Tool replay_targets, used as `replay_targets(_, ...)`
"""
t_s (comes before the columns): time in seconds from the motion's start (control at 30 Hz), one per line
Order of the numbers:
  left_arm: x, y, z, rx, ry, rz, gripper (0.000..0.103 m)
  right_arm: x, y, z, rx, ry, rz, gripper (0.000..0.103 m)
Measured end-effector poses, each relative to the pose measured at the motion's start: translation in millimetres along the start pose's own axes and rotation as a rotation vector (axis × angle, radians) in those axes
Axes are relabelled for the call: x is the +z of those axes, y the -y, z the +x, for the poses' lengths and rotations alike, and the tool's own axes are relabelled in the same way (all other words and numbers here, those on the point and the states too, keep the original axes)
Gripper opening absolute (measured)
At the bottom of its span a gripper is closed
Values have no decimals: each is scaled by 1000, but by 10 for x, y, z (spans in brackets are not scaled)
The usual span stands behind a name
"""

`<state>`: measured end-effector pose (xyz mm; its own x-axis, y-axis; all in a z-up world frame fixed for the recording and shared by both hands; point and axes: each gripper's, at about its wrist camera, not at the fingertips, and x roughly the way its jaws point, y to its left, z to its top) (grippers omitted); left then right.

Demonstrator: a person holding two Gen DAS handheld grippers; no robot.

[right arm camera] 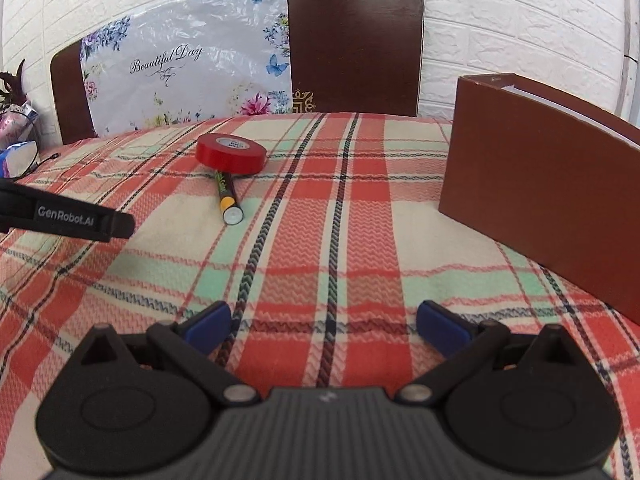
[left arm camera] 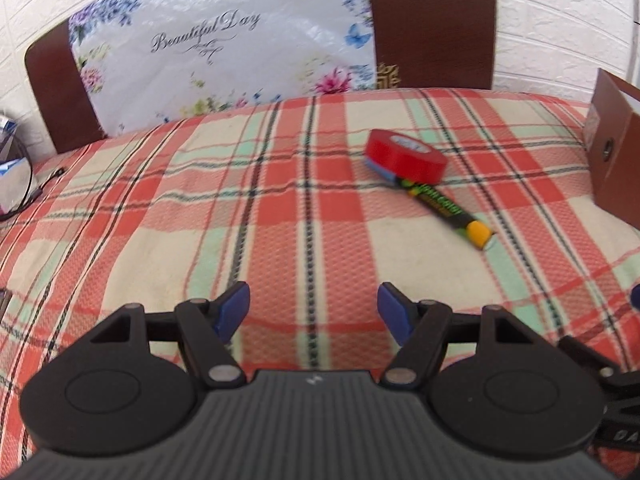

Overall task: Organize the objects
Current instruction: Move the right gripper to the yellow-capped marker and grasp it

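My left gripper (left arm camera: 313,308): jaws apart, empty, over the plaid cloth (left arm camera: 200,208). My right gripper (right arm camera: 324,322): likewise. Red tape (left arm camera: 406,156) lies ahead, propped on a marker (left arm camera: 450,210). Brown box (right arm camera: 536,192) stands right.

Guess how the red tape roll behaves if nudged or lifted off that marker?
The red tape roll lies flat but propped on the marker, so it likely rocks or slides off. It looks rigid and light. The freed round marker may roll.

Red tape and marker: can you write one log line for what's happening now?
left gripper: open, empty | right gripper: open, empty | red tape: lying on marker | brown box: right side of tablecloth
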<state>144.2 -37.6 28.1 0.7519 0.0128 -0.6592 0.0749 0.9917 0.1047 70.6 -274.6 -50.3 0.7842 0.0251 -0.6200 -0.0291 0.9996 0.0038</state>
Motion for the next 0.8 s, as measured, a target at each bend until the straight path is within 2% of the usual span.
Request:
replay_targets(0.17, -61, -275, 95, 20, 9, -46, 80, 2, -28, 6, -15, -6, -12, 103)
replay_targets(0.33, -116, -494, 197, 30, 51, -58, 95, 68, -112, 87, -23, -21, -1, 103)
replay_targets(0.43, -146, -630, 257, -11, 64, -107, 100, 154, -238, 192, 1, -22, -31, 102)
replay_targets(0.77, -158, -647, 312, -21, 83, -104, 103, 566, -555, 718, 46, 2, -79, 96)
replay_targets(0.8, -159, -647, 312, -20, 83, -104, 103, 598, -589, 765, 50, 6, -85, 92)
